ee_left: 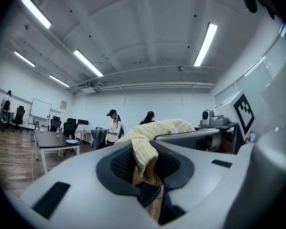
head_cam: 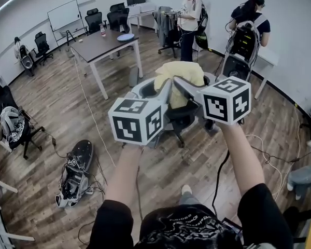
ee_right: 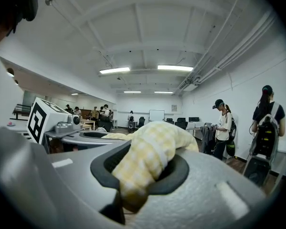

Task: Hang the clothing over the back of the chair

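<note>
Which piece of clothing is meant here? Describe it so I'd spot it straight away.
Look to the middle of the wooden floor, at the office chair near the dark table. Just above it a bunched garment is pinched by the left gripper and right gripper. It alone is pale yellow with a fine check.

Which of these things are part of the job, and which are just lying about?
In the job: yellow checked garment, clamped by left gripper and right gripper; office chair.
Just lying about: brown table, bag on the floor, black chairs by the wall.
</note>
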A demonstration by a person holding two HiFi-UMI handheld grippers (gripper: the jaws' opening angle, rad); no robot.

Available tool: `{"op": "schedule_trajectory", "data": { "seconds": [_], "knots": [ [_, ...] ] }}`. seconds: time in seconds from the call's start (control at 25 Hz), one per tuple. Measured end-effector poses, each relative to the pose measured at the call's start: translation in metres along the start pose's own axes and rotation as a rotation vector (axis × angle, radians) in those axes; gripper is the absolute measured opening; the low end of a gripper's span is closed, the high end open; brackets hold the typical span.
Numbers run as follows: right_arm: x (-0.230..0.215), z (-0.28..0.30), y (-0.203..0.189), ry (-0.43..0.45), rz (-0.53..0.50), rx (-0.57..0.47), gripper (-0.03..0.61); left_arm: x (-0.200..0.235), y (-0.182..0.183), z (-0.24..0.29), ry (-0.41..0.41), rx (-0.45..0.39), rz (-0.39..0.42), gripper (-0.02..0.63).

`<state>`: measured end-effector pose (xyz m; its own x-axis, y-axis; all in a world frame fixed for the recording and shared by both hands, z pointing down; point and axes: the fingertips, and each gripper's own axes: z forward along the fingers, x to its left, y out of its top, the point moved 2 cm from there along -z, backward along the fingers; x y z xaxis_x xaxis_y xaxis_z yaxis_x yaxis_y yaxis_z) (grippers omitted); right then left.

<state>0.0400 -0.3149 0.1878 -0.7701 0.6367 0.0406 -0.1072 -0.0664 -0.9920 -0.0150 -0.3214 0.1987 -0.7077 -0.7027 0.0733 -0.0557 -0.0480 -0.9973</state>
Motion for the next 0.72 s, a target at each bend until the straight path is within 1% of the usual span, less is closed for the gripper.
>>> {"op": "schedule_trajectory", "data": {
  "seconds": [0.12, 0.24, 0.4, 0.72],
  "knots": [
    [0.008, -0.005, -0.007, 0.010, 0.001, 0.013, 0.081, -0.004, -0.008, -0.008, -0.003, 0.004, -0.020, 0.074],
    [0.017, -0.012, -0.020, 0.020, 0.009, 0.031, 0.081, -0.011, -0.021, -0.017, 0.005, 0.018, -0.010, 0.074],
    [0.027, -0.018, -0.034, 0.035, 0.015, 0.048, 0.081, -0.016, -0.035, -0.028, -0.007, 0.021, -0.052, 0.074],
    [0.047, -0.028, -0.057, 0.028, 0.048, 0.041, 0.081, -0.023, -0.058, -0.047, -0.012, 0.040, -0.077, 0.074]
  ]
}}
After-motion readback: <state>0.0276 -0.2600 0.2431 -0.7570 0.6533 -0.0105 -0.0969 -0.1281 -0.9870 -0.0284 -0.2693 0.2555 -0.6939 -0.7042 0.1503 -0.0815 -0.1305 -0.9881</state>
